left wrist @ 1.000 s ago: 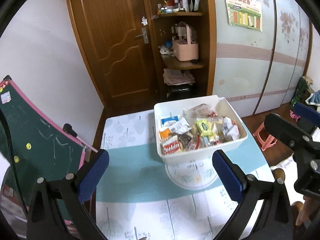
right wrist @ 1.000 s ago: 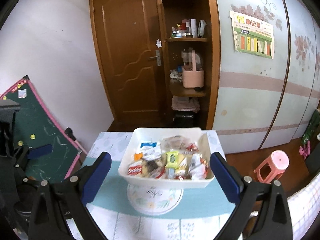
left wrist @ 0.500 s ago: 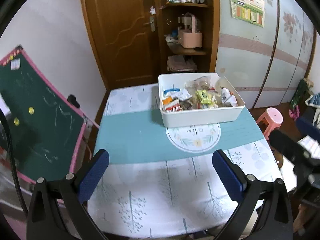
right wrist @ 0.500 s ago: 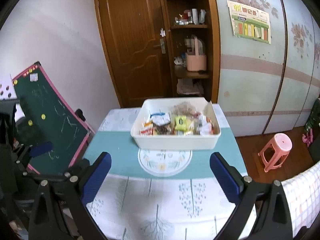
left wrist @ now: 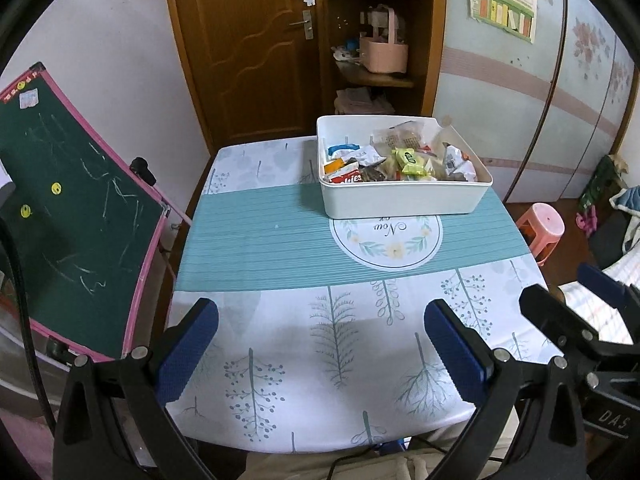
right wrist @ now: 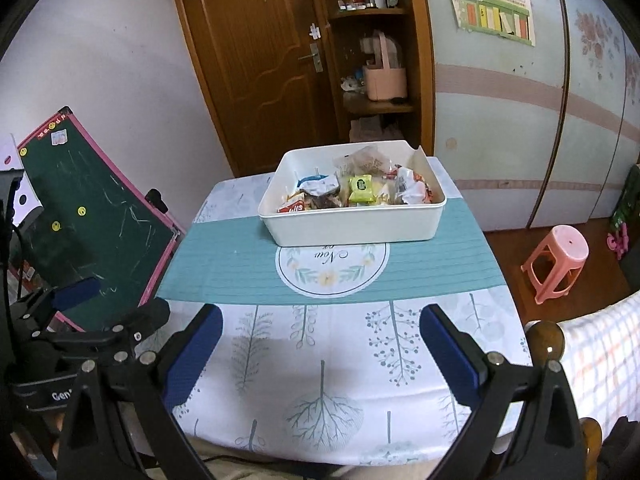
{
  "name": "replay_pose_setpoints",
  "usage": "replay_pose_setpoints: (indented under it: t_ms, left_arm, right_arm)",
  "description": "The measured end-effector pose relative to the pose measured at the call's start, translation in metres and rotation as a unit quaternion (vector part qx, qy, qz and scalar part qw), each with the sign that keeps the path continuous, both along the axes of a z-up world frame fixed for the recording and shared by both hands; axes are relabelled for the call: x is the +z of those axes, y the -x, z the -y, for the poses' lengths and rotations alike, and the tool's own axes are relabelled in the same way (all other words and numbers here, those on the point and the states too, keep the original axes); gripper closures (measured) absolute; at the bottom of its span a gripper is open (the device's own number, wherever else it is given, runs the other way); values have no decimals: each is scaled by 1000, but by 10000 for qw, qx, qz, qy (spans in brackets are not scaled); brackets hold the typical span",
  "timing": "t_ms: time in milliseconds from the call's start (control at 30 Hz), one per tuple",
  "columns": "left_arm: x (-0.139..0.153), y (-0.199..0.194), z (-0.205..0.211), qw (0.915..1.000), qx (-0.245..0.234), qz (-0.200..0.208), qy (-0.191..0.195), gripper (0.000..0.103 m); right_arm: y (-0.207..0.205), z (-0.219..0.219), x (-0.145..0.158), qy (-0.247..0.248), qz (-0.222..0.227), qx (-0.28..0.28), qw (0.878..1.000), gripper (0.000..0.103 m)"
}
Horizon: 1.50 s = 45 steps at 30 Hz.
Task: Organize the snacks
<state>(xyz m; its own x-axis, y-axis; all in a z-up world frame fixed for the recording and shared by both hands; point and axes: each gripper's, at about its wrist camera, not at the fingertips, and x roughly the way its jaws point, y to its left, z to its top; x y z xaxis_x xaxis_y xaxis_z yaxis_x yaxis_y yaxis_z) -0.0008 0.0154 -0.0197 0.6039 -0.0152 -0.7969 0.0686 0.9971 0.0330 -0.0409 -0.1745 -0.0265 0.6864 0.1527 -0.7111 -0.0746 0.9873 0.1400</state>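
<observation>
A white plastic bin (left wrist: 404, 200) stands at the far side of the table, filled with several snack packets (left wrist: 400, 162). It also shows in the right wrist view (right wrist: 352, 226), with the snack packets (right wrist: 356, 188) inside. My left gripper (left wrist: 320, 344) is open and empty, over the table's near edge, well short of the bin. My right gripper (right wrist: 320, 344) is open and empty, also over the near edge. Each gripper shows at the side of the other's view.
The table (left wrist: 280, 240) has a white tree-print cloth with a teal band. A green chalkboard (left wrist: 68, 200) leans at the left. A pink stool (right wrist: 556, 260) stands on the floor at the right. A wooden door and a shelf stand behind the table.
Both grippers have pulled back from the bin toward the table's near edge. The bin now looks smaller and farther away. Both stay open.
</observation>
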Motion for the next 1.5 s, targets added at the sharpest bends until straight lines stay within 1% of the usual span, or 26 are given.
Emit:
replay_pose_setpoints:
  t_ms: [233, 367, 867, 1367, 1500]
  left_arm:
    - [1, -1, -2, 10000, 33, -6, 86, 1]
    - [1, -2, -1, 9999, 54, 55, 73, 1]
    - [-1, -3, -1, 9999, 59, 38, 84, 1]
    - [-1, -4, -2, 9999, 60, 26, 103, 1]
    - [-7, -5, -2, 9999, 76, -4, 121, 1]
  right_arm:
    - [-1, 0, -2, -26, 25, 3, 10000, 3]
    - [-1, 1, -3, -64, 45, 5, 10000, 3]
    - [-2, 1, -3, -66, 32, 2, 10000, 3]
    - [-10, -4, -10, -96, -67, 22, 9999, 3]
    - [-11, -5, -12, -110, -112, 22, 9999, 3]
